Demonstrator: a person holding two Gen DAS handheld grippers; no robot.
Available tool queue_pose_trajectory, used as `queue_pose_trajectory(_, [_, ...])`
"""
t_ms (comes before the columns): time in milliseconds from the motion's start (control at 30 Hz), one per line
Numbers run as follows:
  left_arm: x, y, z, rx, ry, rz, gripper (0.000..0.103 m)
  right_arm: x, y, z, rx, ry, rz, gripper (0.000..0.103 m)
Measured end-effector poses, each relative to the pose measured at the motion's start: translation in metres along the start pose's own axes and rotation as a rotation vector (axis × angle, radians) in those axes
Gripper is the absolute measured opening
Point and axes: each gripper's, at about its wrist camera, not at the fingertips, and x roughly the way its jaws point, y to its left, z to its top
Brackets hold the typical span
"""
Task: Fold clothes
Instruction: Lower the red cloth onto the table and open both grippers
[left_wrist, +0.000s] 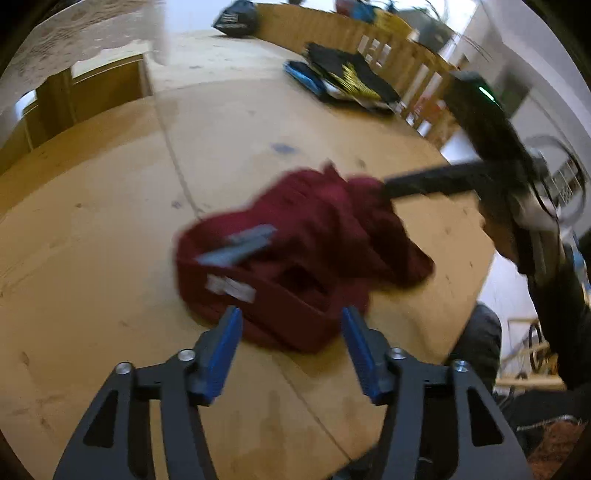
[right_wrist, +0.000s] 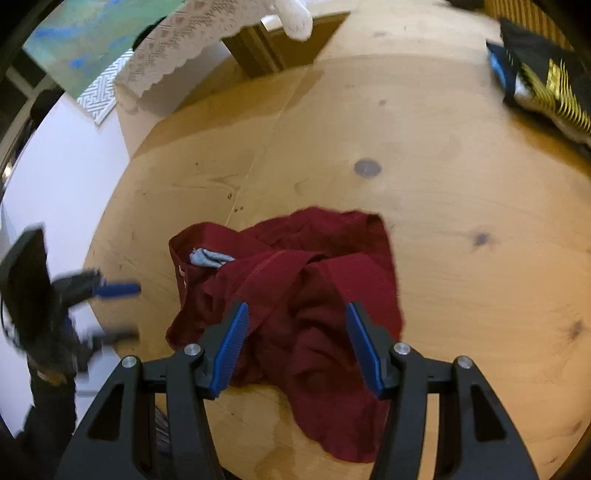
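A crumpled dark red garment (left_wrist: 303, 258) lies in a heap on the wooden table (left_wrist: 110, 229), with a grey-blue inner patch (left_wrist: 240, 247) and a white label showing. My left gripper (left_wrist: 291, 321) is open, its blue pads at the garment's near edge. The right gripper reaches the garment's far side in this view (left_wrist: 384, 188). In the right wrist view the same red garment (right_wrist: 295, 295) lies under my open right gripper (right_wrist: 295, 317), which hovers over it. The left gripper (right_wrist: 118, 310) shows blurred and open at the table's left edge.
A folded stack of black, yellow and blue clothes (left_wrist: 347, 77) lies at the far side of the table, also in the right wrist view (right_wrist: 546, 81). A black bag (left_wrist: 236, 18) sits at the back. A wooden slatted rail (left_wrist: 399, 55) borders the table. The table's edge runs near the left gripper (right_wrist: 110, 221).
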Motion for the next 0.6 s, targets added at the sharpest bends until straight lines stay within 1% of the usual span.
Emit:
queue_pose_trajectory(33, [0.001, -0.008, -0.003, 0.016, 0.008, 0.007, 0.061, 0.0, -0.001, -0.004, 0.001, 0.001, 0.001, 0.055])
queue_pose_trajectory(67, [0.002, -0.017, -0.006, 0.044, 0.012, 0.038, 0.064, -0.001, -0.004, -0.008, 0.007, 0.001, 0.005, 0.055])
queue_pose_trajectory(100, [0.004, -0.026, -0.008, 0.08, 0.011, 0.088, 0.065, -0.003, -0.006, -0.013, 0.012, 0.0, 0.01, 0.055])
queue_pose_trajectory(167, [0.011, -0.043, -0.011, 0.154, 0.01, 0.211, 0.067, -0.005, -0.009, -0.02, 0.022, 0.003, 0.016, 0.055])
queue_pose_trajectory(200, [0.016, -0.046, -0.01, 0.163, 0.016, 0.222, 0.067, -0.006, -0.009, -0.024, 0.027, 0.006, 0.016, 0.055])
queue_pose_trajectory(333, [0.033, -0.05, -0.005, 0.154, 0.047, 0.182, 0.066, -0.011, -0.012, -0.033, 0.032, 0.01, 0.004, 0.055])
queue_pose_trajectory(367, [0.038, -0.049, -0.003, 0.155, 0.053, 0.192, 0.062, -0.012, -0.014, -0.034, 0.035, 0.008, 0.003, 0.055])
queue_pose_trajectory(400, [0.042, -0.047, -0.002, 0.155, 0.058, 0.202, 0.052, -0.013, -0.016, -0.035, 0.04, 0.006, 0.005, 0.055])
queue_pose_trajectory(467, [0.047, -0.043, 0.0, 0.146, 0.06, 0.2, 0.038, -0.014, -0.019, -0.037, 0.047, 0.003, 0.008, 0.055])
queue_pose_trajectory(533, [0.049, -0.04, 0.0, 0.125, 0.048, 0.185, 0.037, -0.013, -0.021, -0.04, 0.051, 0.002, 0.007, 0.055])
queue_pose_trajectory(567, [0.048, -0.039, -0.001, 0.123, 0.041, 0.175, 0.03, -0.012, -0.022, -0.041, 0.053, 0.004, 0.006, 0.055])
queue_pose_trajectory(600, [0.046, -0.038, -0.001, 0.128, 0.035, 0.161, 0.019, -0.01, -0.022, -0.041, 0.056, 0.007, 0.006, 0.055])
